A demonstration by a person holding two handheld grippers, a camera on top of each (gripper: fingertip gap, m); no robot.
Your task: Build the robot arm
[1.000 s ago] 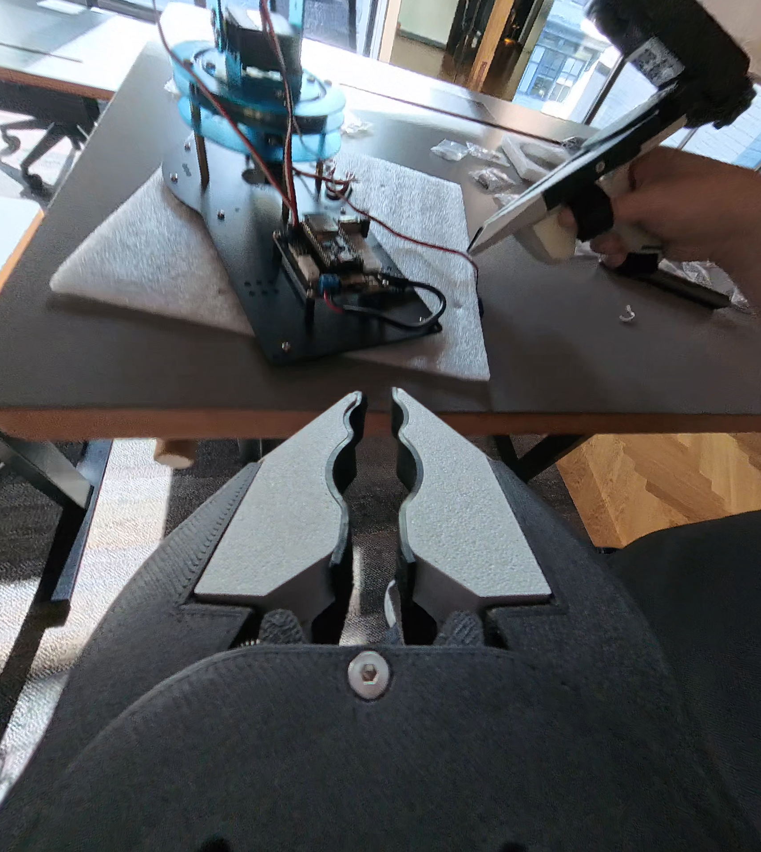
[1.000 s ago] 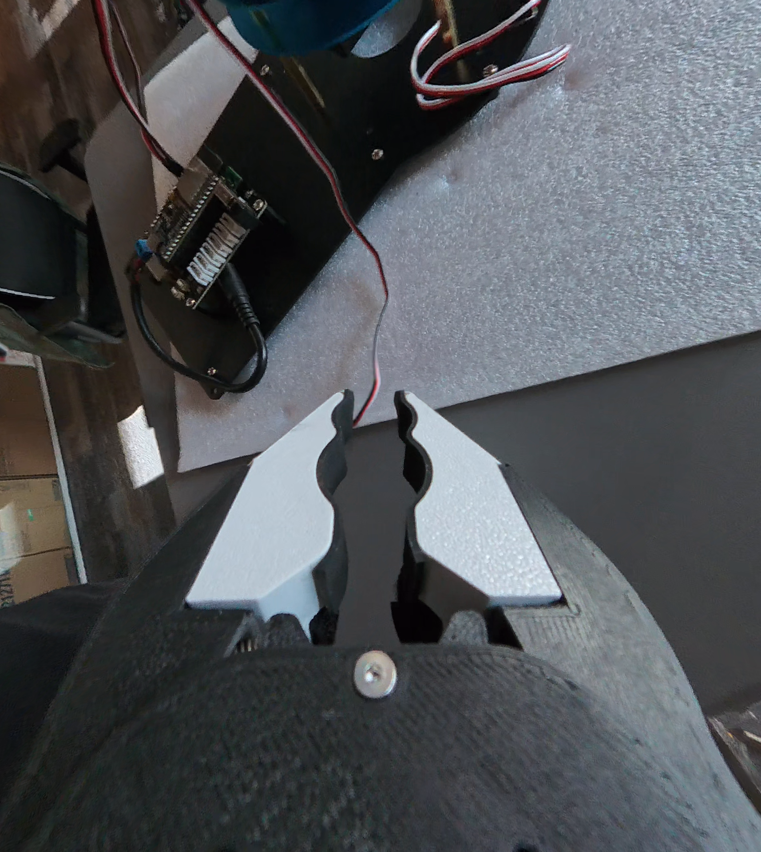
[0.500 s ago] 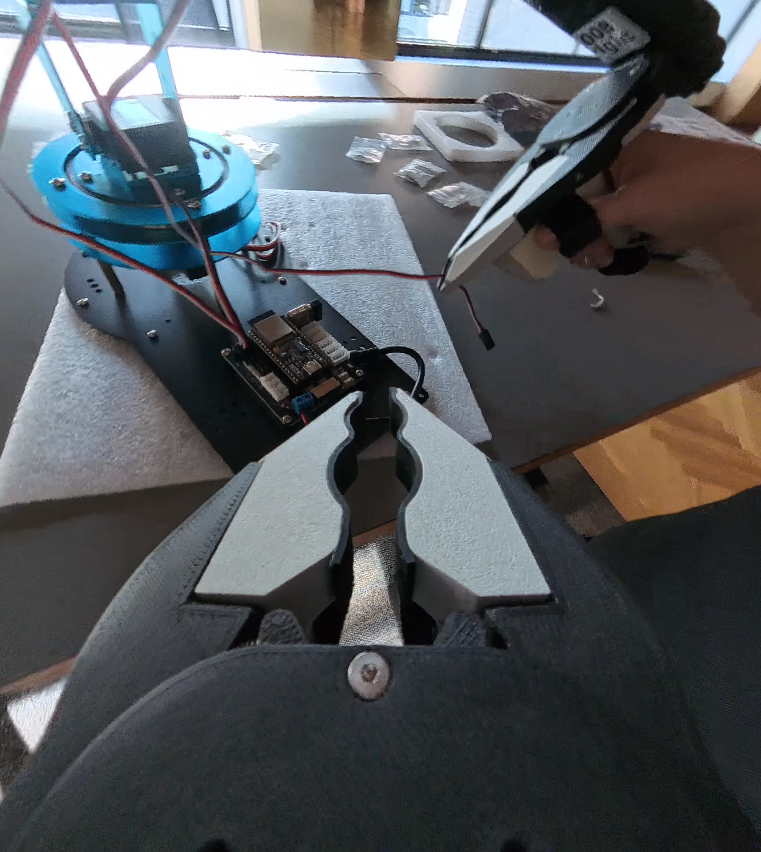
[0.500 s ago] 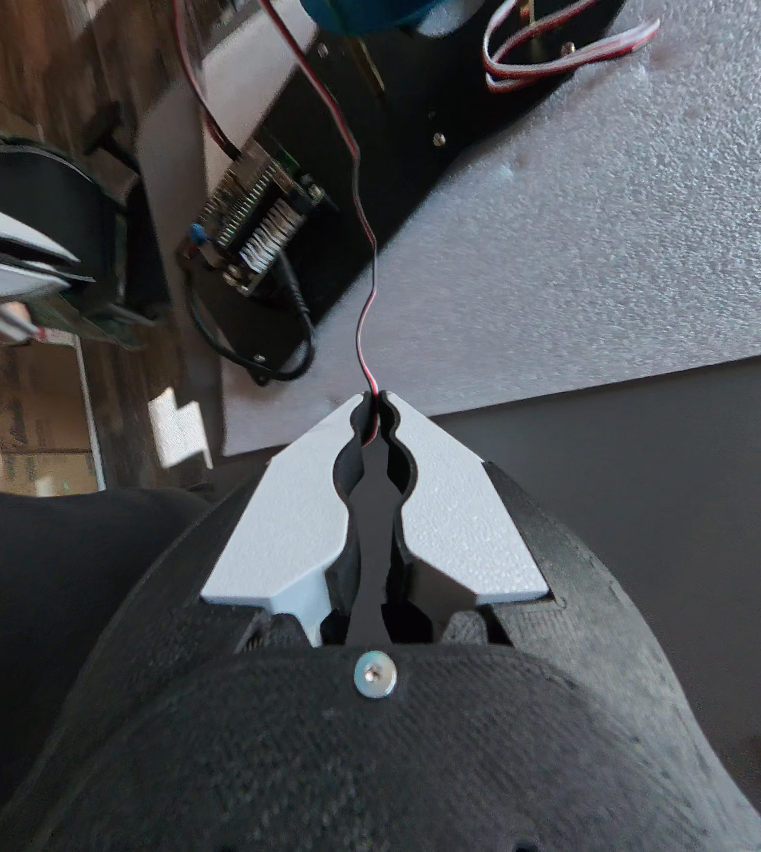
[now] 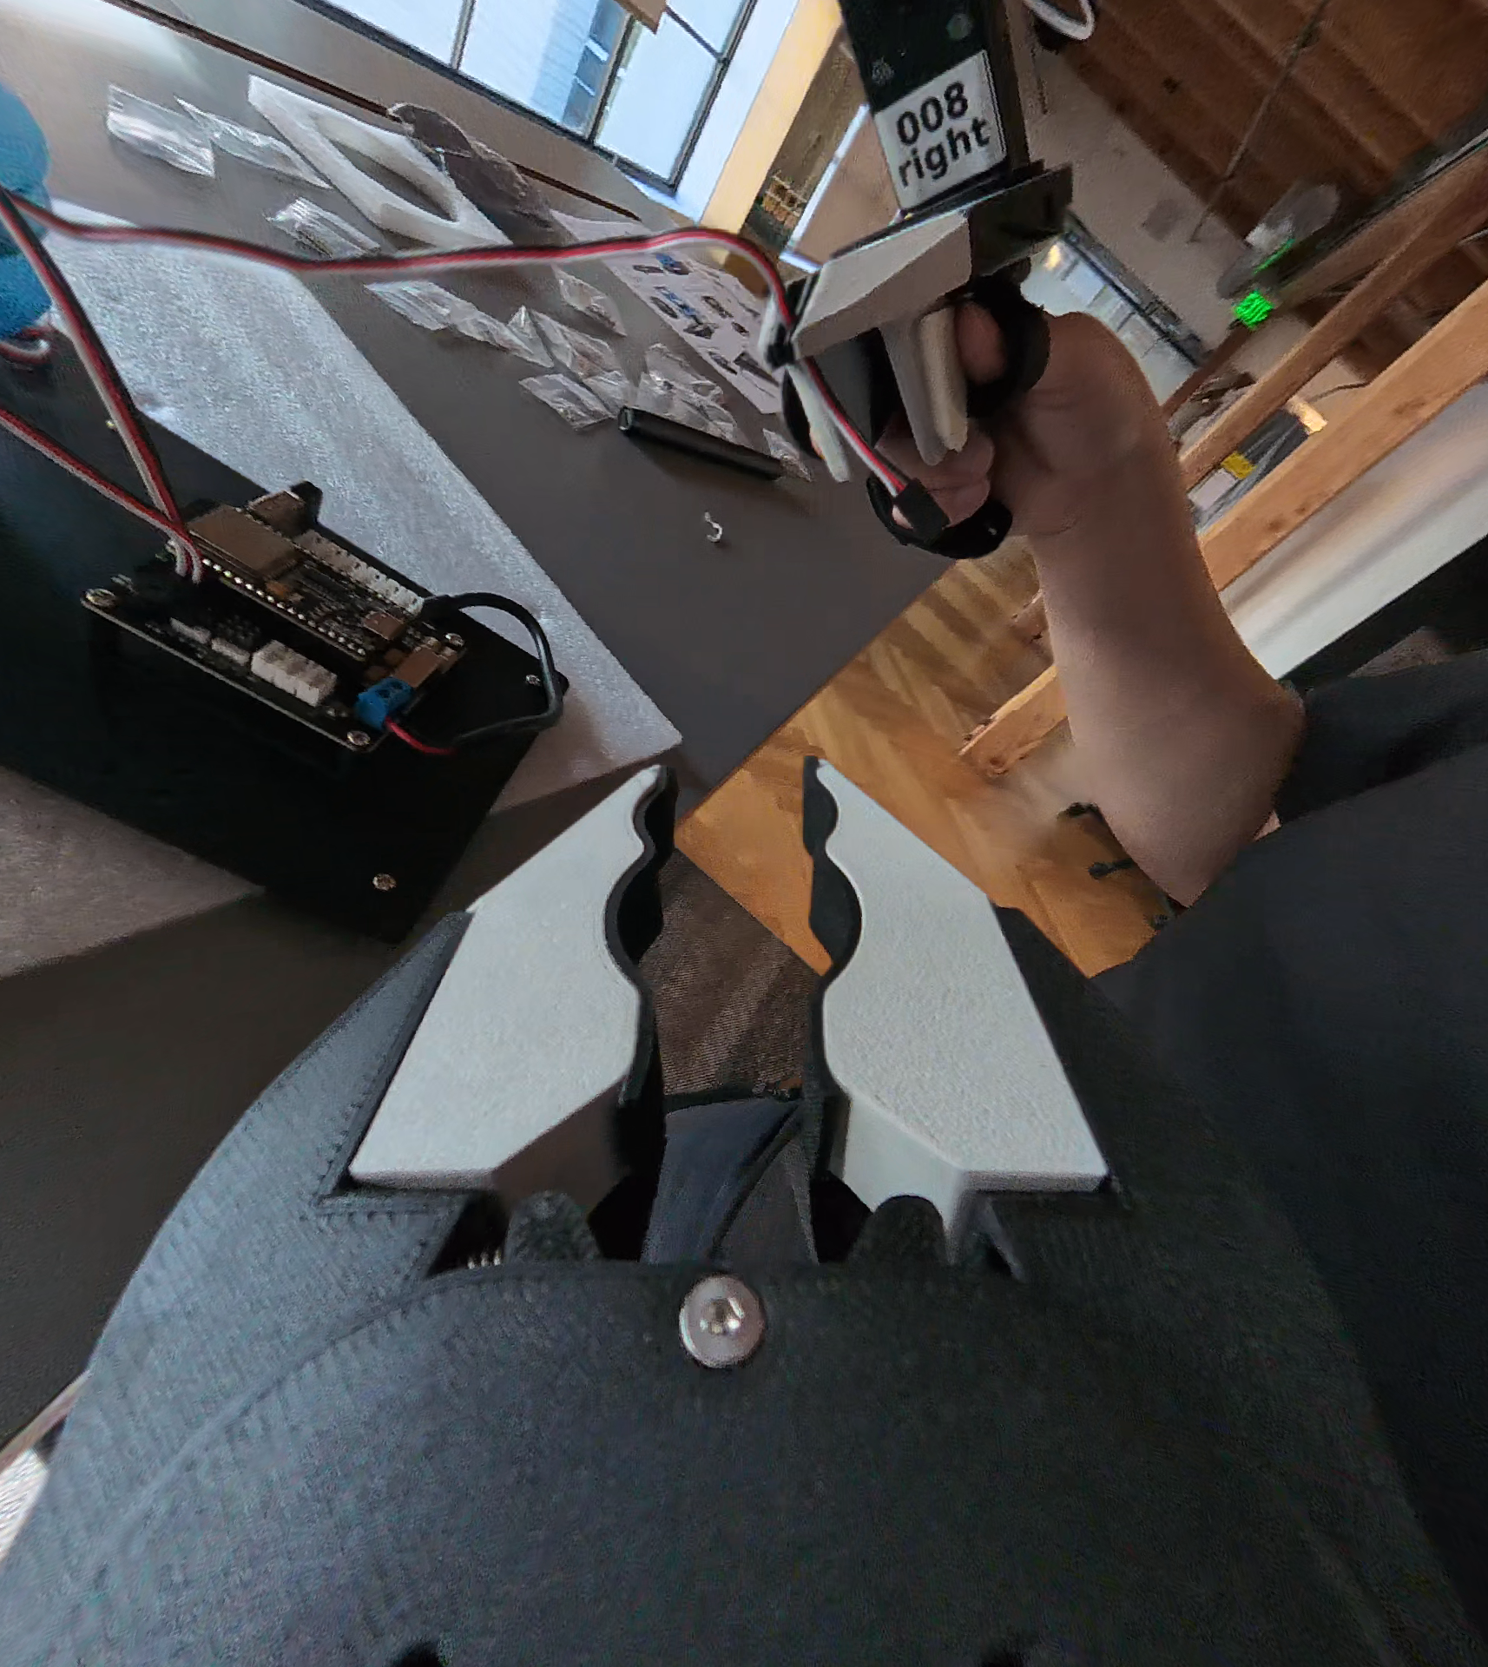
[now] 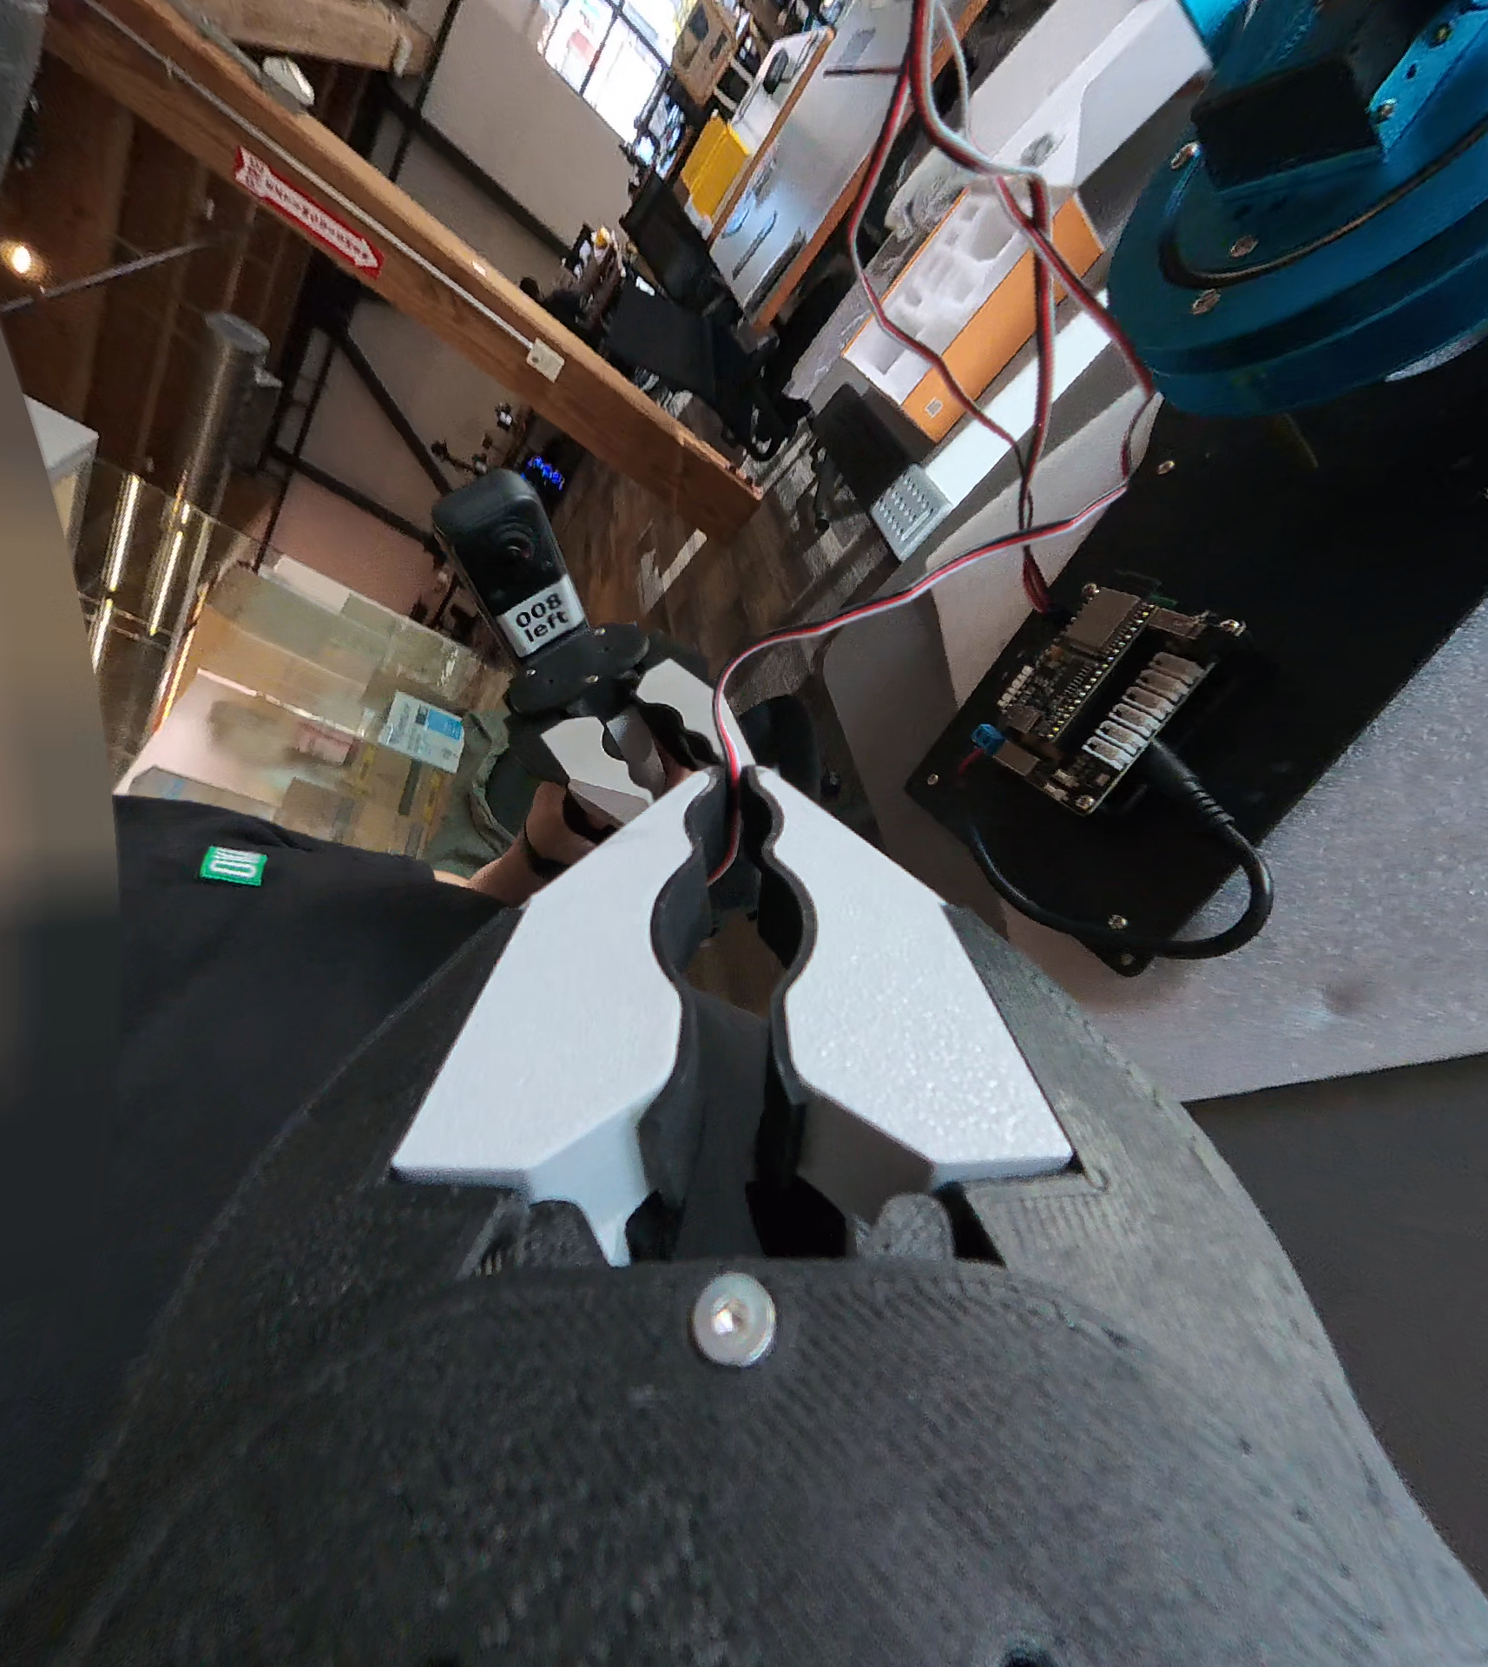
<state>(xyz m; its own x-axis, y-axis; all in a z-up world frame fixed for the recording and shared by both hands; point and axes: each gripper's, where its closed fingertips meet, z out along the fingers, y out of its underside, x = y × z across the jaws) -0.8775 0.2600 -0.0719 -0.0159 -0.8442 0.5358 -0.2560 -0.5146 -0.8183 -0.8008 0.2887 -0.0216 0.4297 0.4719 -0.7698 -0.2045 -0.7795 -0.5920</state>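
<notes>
My right gripper (image 6: 736, 778) is shut on a red, white and black servo cable (image 6: 822, 631), held in the air off the table's edge. In the left wrist view that gripper (image 5: 784, 325) holds the cable (image 5: 488, 262), whose black plug (image 5: 919, 512) hangs below the fingers. The cable runs to the blue servo base (image 6: 1354, 225). My left gripper (image 5: 736, 794) is open and empty, near the table corner, beside the circuit board (image 5: 289, 613) on the black plate (image 5: 289, 794). The board also shows in the right wrist view (image 6: 1101, 695).
The black plate rests on a grey foam sheet (image 5: 253, 361) on a dark table (image 5: 677, 505). Small plastic bags (image 5: 578, 361), a black rod (image 5: 695, 442) and a white foam piece (image 5: 362, 171) lie farther back. A wooden floor (image 5: 885, 722) lies beyond the table edge. The grippers' ends are close to 10 cm from one another.
My right gripper closed on the servo cable and lifted it up and off the foam toward the table edge. My left gripper moved right toward the table corner and opened wider.
</notes>
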